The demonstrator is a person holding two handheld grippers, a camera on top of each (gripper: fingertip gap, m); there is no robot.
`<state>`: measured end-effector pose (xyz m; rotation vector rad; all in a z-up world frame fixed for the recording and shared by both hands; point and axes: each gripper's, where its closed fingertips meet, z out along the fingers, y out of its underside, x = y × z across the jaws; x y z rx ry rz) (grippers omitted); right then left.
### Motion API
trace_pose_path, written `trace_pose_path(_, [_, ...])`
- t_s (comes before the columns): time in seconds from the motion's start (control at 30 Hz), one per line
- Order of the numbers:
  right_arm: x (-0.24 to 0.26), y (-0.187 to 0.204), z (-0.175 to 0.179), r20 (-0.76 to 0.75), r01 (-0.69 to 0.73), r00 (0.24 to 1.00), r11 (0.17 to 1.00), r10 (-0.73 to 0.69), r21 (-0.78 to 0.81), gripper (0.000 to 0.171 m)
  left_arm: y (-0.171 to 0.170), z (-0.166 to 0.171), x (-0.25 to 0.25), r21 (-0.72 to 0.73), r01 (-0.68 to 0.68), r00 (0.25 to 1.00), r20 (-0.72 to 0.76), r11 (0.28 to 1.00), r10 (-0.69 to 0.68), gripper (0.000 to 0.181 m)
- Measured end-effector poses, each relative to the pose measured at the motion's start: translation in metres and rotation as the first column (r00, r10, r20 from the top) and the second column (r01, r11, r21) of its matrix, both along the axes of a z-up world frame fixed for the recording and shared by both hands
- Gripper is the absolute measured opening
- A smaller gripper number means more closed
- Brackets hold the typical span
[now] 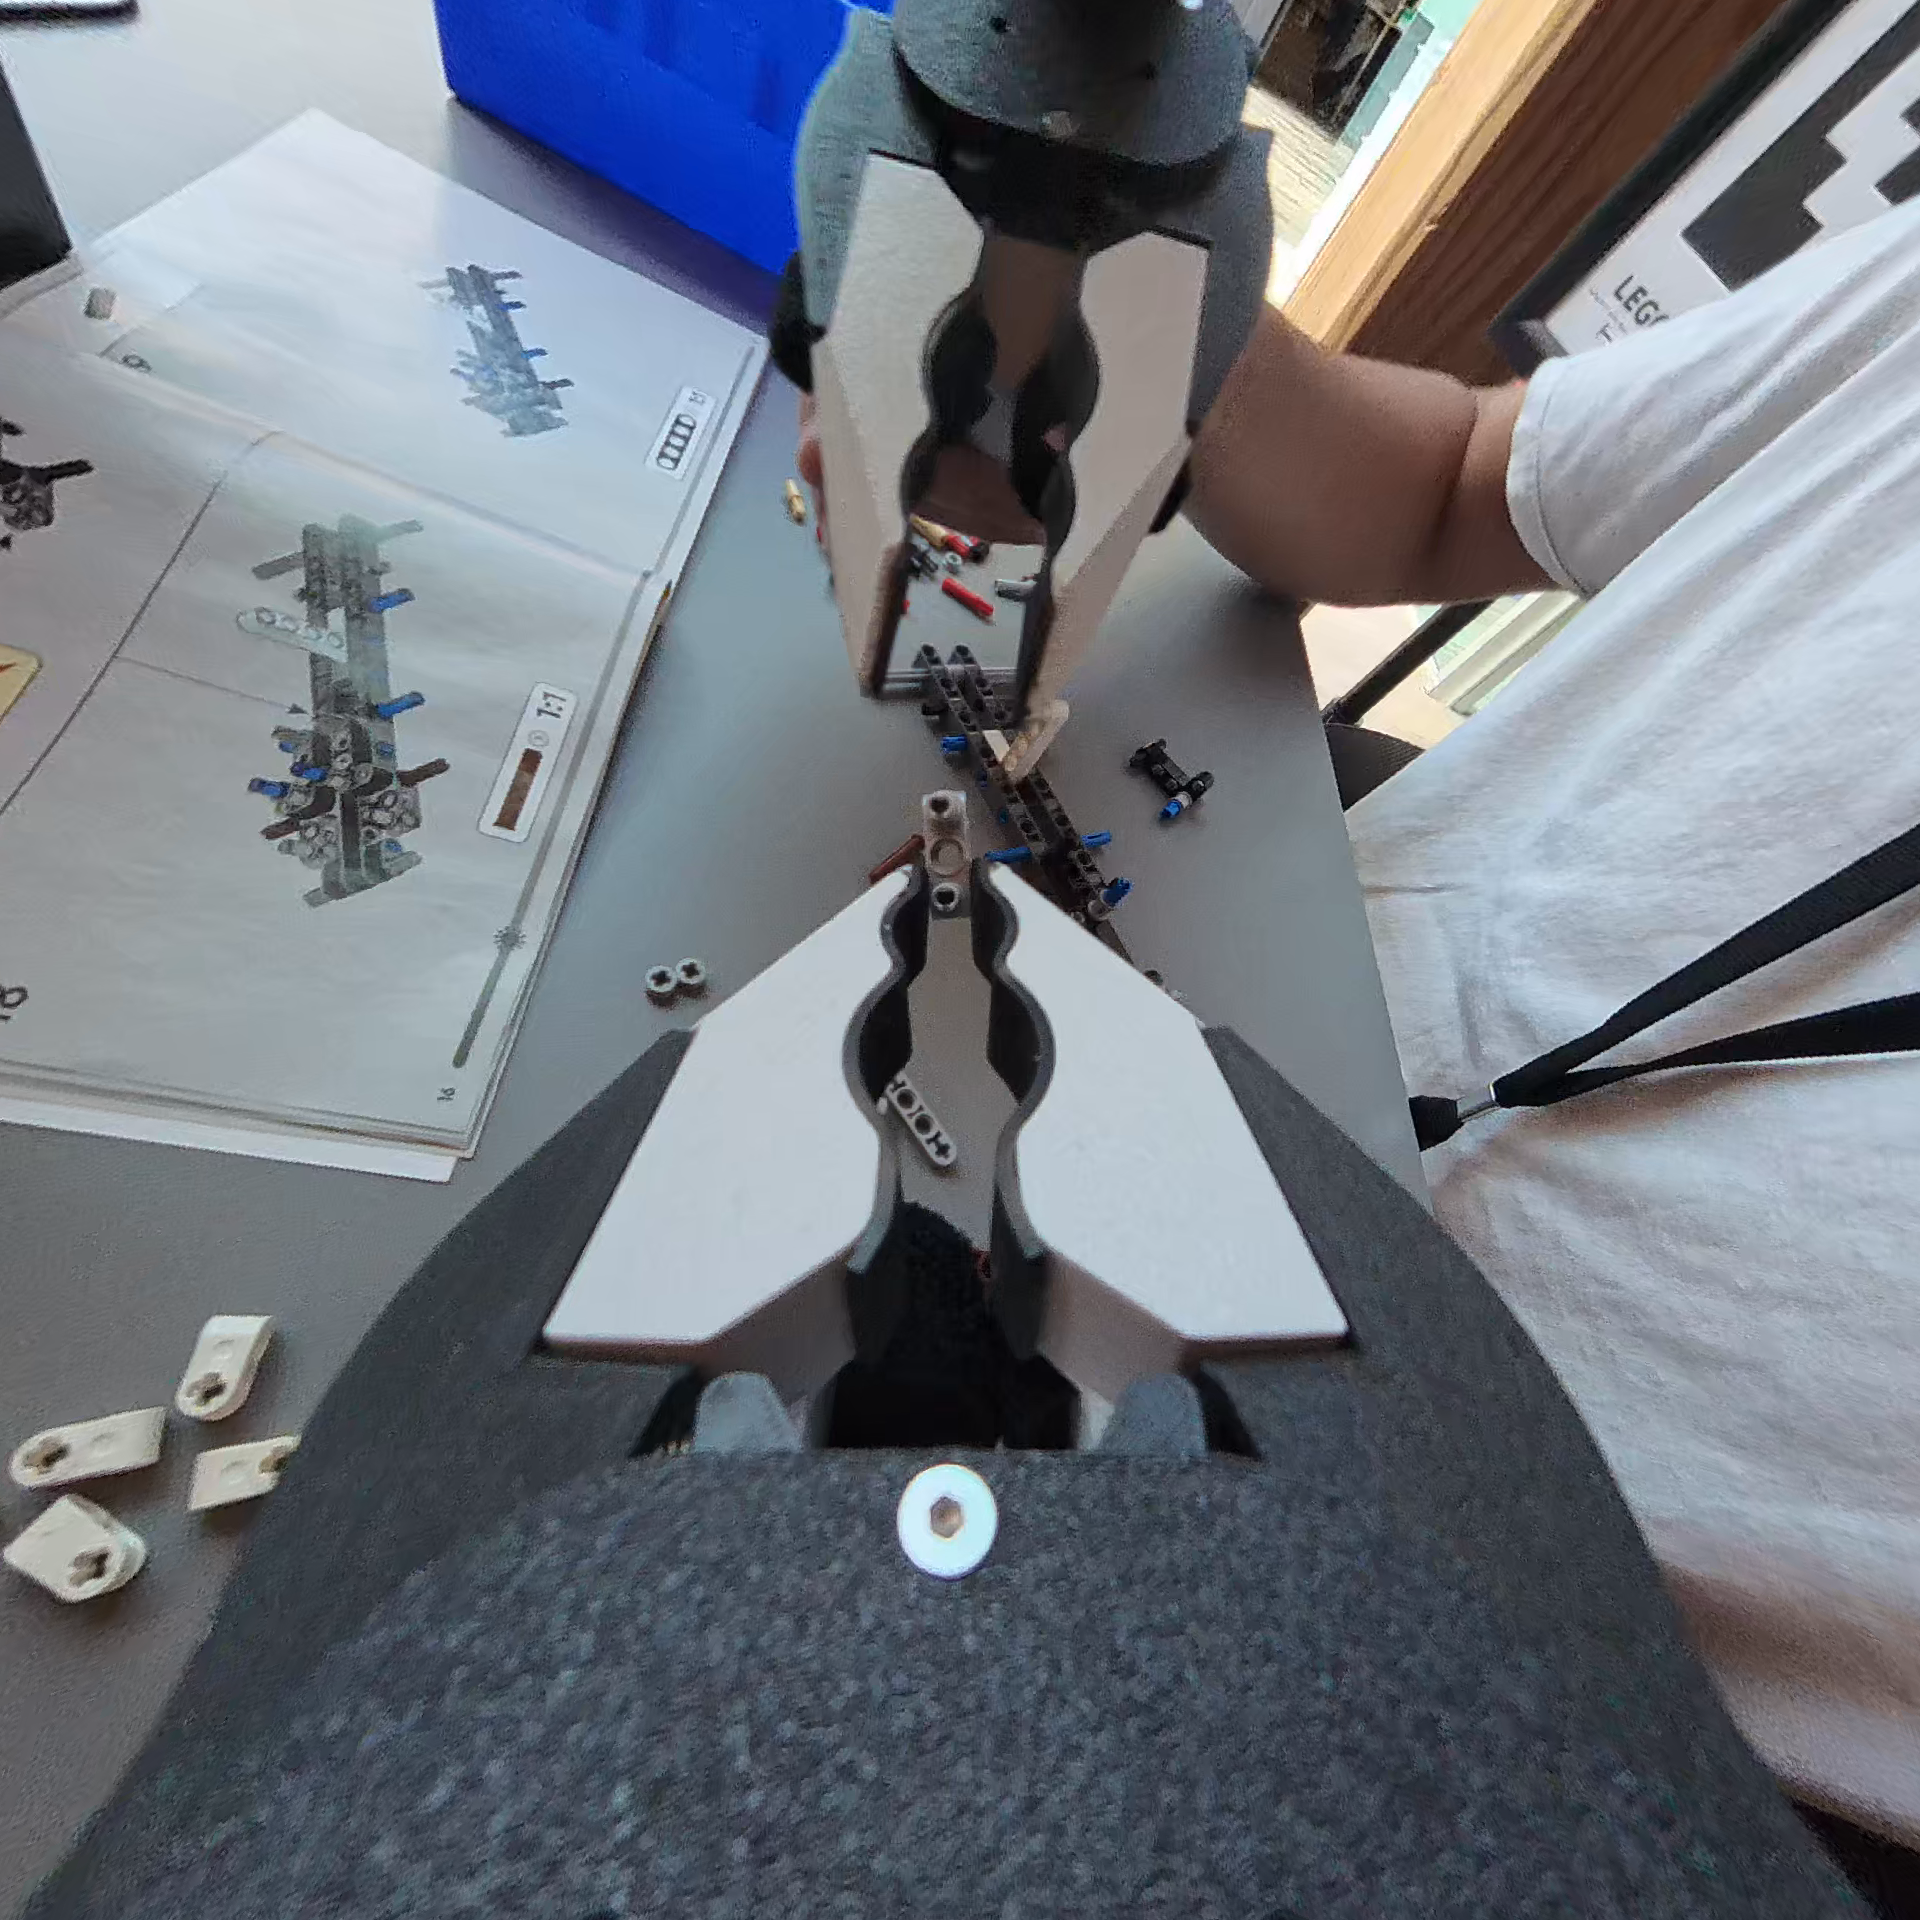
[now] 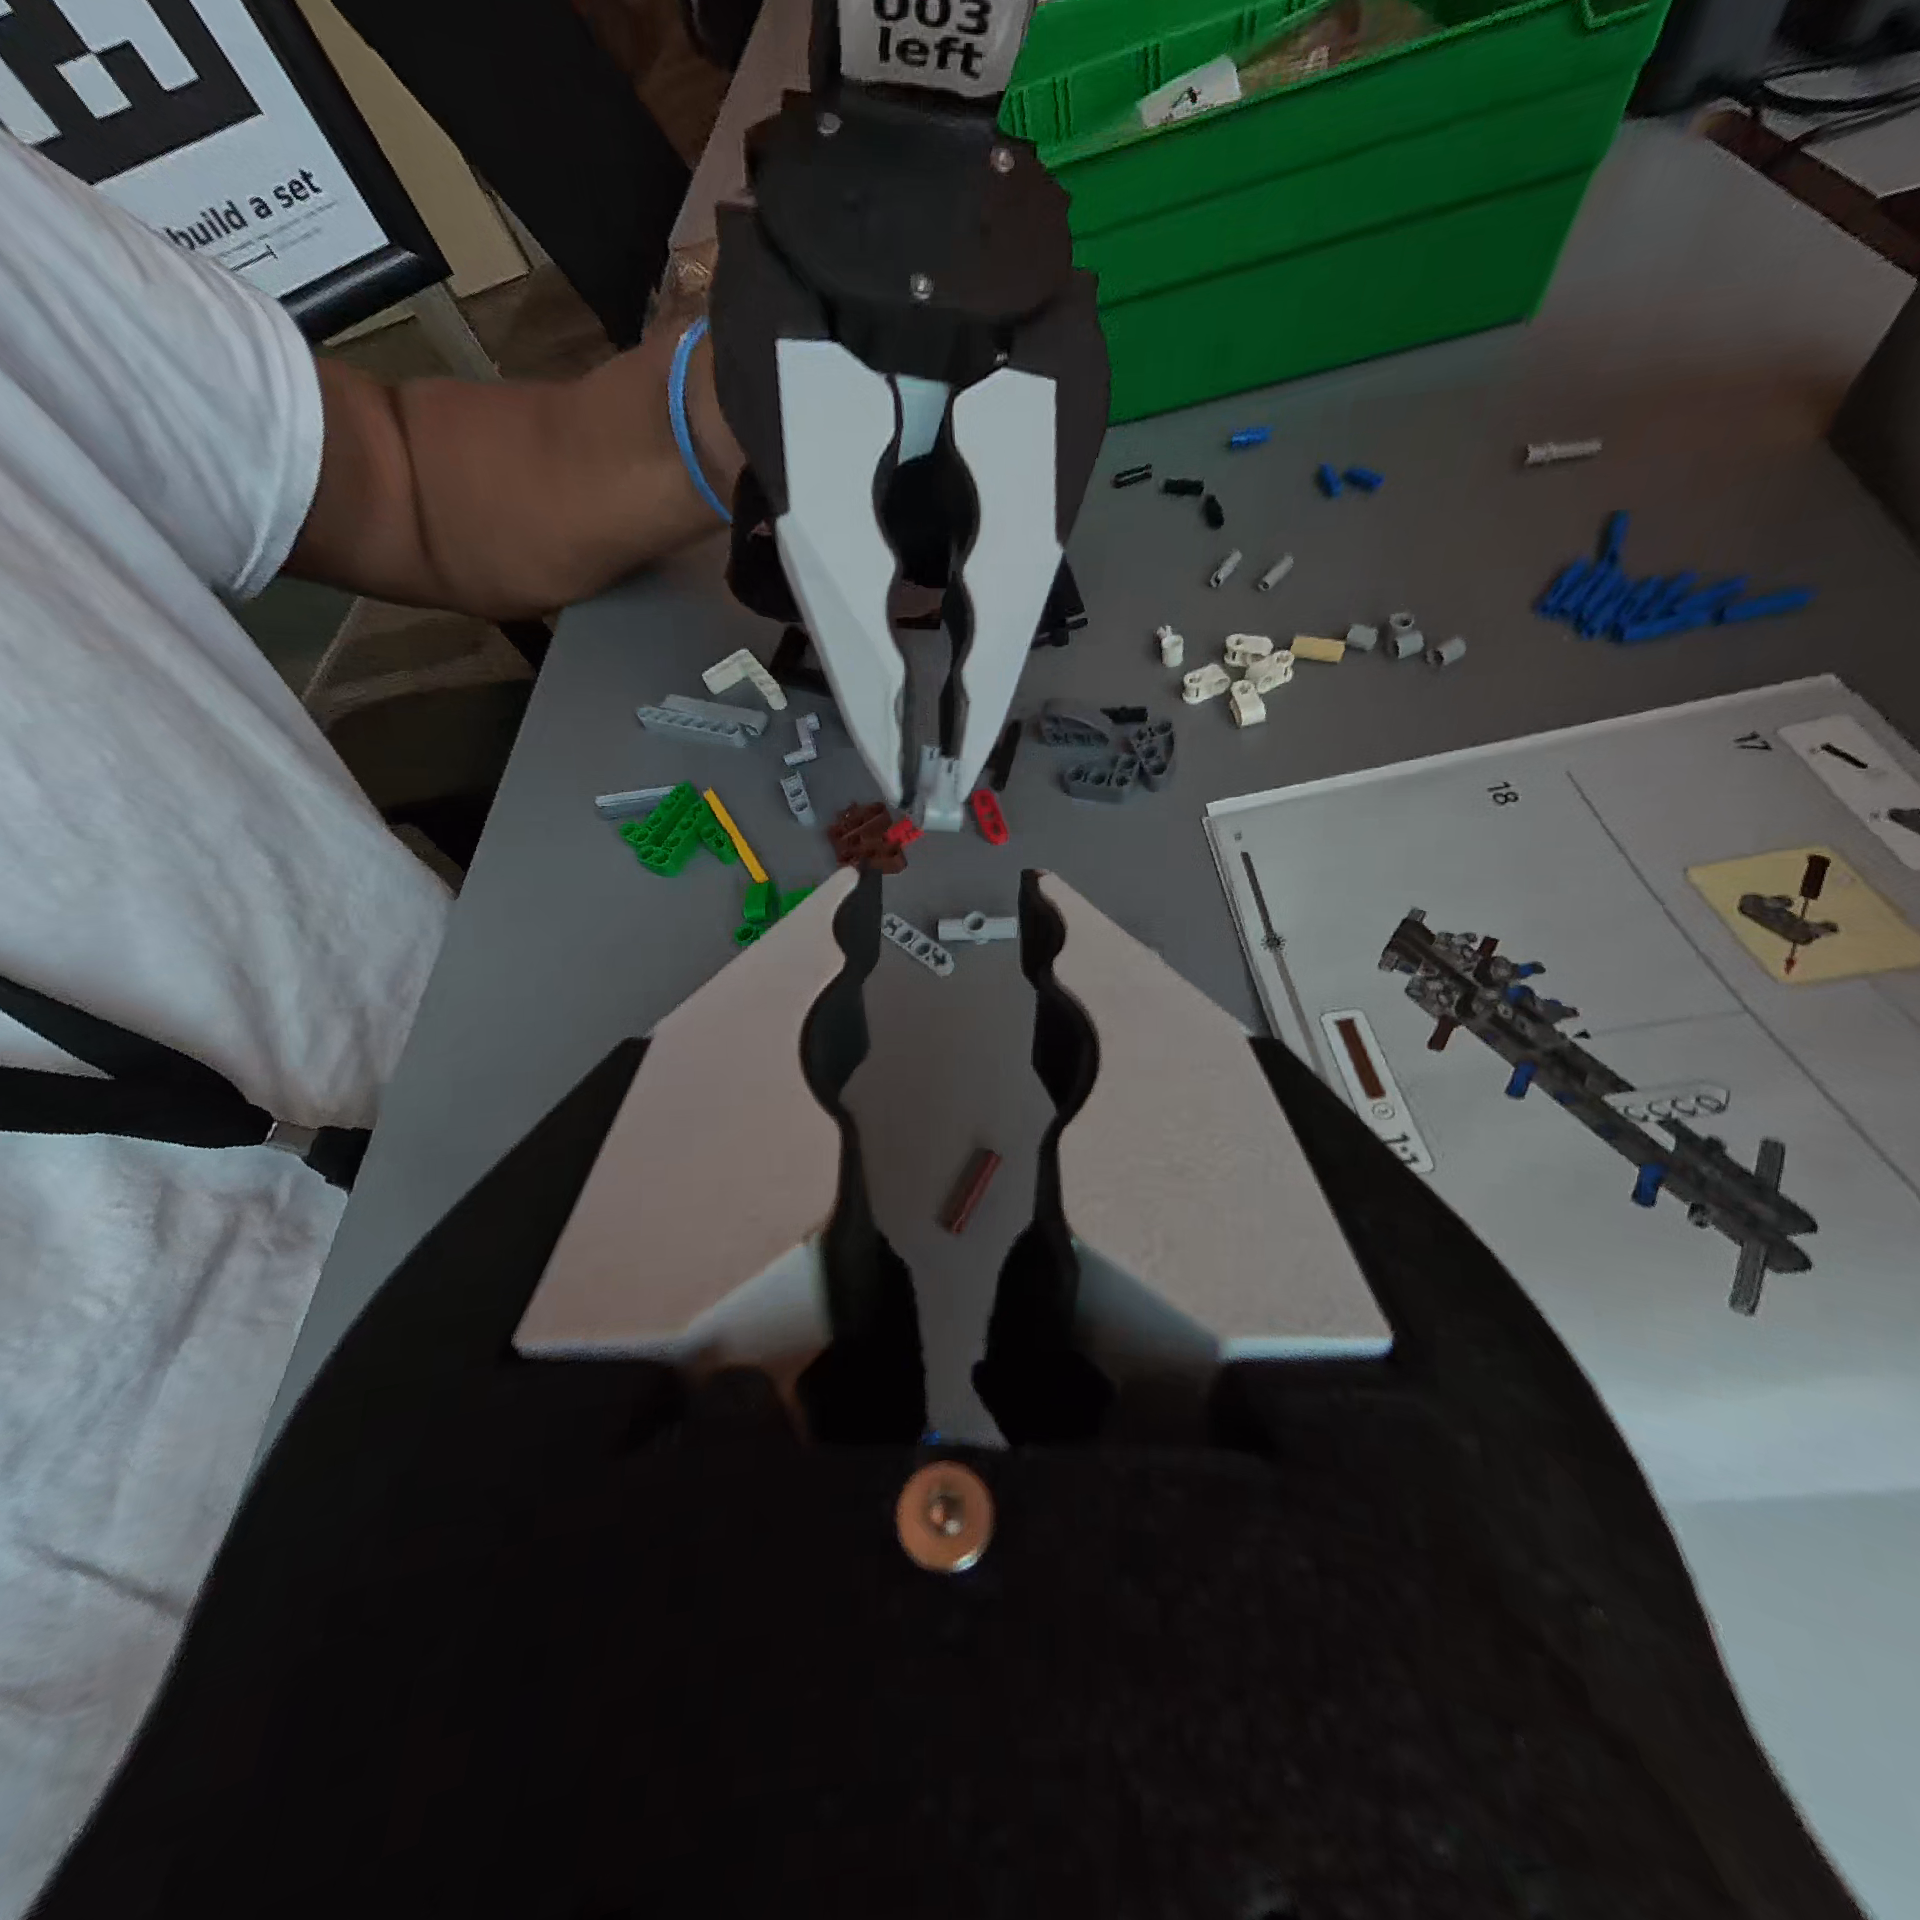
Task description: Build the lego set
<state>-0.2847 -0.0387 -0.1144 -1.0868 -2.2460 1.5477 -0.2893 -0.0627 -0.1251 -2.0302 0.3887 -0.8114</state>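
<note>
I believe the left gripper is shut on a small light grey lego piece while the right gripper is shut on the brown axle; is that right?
Not quite: the right gripper is open and holds nothing, as the right wrist view shows; the brown axle lies loose on the table between its fingers. The left gripper is indeed shut on a small light grey lego piece.

A grey worktop [image 1: 727, 790] fills both views, matte and evenly lit. In the left wrist view, a wooden panel [image 1: 1455, 197] stands at 1 o'clock, with a black-framed poster [image 1: 1704, 208] leaning beside it and bright daylight beyond. In the right wrist view the same poster [image 2: 208, 156] sits at 11 o'clock.
</note>
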Motion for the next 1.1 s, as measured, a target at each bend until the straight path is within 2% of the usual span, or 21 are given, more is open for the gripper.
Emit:
trace_pose_path(0.03, [-0.004, -0.001, 0.001, 0.010, -0.011, 1.000, 1.000, 0.011, -0.009, 0.022, -0.001, 0.001, 0.002, 0.015, 0.004, 1.000, -0.008, 1.000, -0.003, 0.006])
trace_pose_path(0.17, [-0.009, -0.013, 0.004, 0.004, -0.029, 1.000, 0.992, 0.030, -0.123, 0.020, 0.002, -0.002, 0.010, 0.028, 0.005, 1.000, 0.006, 1.000, -0.005, 0.006])
trace_pose_path(0.33, [-0.005, -0.013, -0.007, -0.065, -0.022, 0.998, 1.000, 0.021, -0.017, 0.001, 0.009, -0.007, 0.013, 0.008, -0.025, 0.996, 0.088, 1.000, 0.025, 0.006])
trace_pose_path(0.47, [-0.006, -0.010, -0.011, -0.036, 0.014, 0.999, 0.999, -0.015, -0.045, 0.001, 0.009, -0.007, 0.008, 0.010, -0.042, 0.995, 0.088, 0.999, 0.041, 0.006])
trace_pose_path(0.67, [-0.009, -0.006, -0.003, 0.128, 0.067, 0.991, 0.943, -0.026, -0.327, 0.000, 0.011, 0.005, 0.001, 0.085, -0.076, 0.993, 0.101, 0.993, 0.067, 0.007])
trace_pose_path(0.73, [-0.011, -0.004, -0.001, 0.188, 0.103, 0.982, 0.910, -0.028, -0.402, 0.000, 0.011, 0.009, -0.003, 0.162, -0.087, 0.996, 0.037, 0.983, 0.082, 0.009])
trace_pose_path(0.83, [-0.012, 0.001, 0.007, 0.246, 0.135, 0.969, 0.843, -0.002, -0.521, 0.000, 0.010, 0.010, -0.009, 0.307, -0.073, 0.972, -0.191, 0.949, 0.136, 0.028])
trace_pose_path(0.9, [-0.009, 0.000, 0.013, 0.255, 0.124, 0.967, 0.816, 0.029, -0.565, 0.000, 0.009, 0.005, -0.010, 0.373, -0.023, 0.904, -0.389, 0.927, 0.179, 0.035])
trace_pose_path(0.97, [-0.006, -0.004, 0.016, 0.268, 0.107, 0.961, 0.798, 0.069, -0.592, 0.000, 0.008, 0.004, -0.006, 0.437, 0.036, 0.822, -0.524, 0.899, 0.222, 0.040])
trace_pose_path(1.03, [-0.004, -0.010, 0.012, 0.292, 0.101, 0.952, 0.805, 0.092, -0.585, 0.000, 0.008, 0.006, 0.001, 0.479, 0.080, 0.768, -0.588, 0.874, 0.252, 0.044])
trace_pose_path(1.1, [-0.001, -0.015, 0.007, 0.304, 0.082, 0.946, 0.823, 0.113, -0.562, 0.000, 0.006, 0.008, 0.010, 0.507, 0.118, 0.757, -0.602, 0.854, 0.252, 0.043])
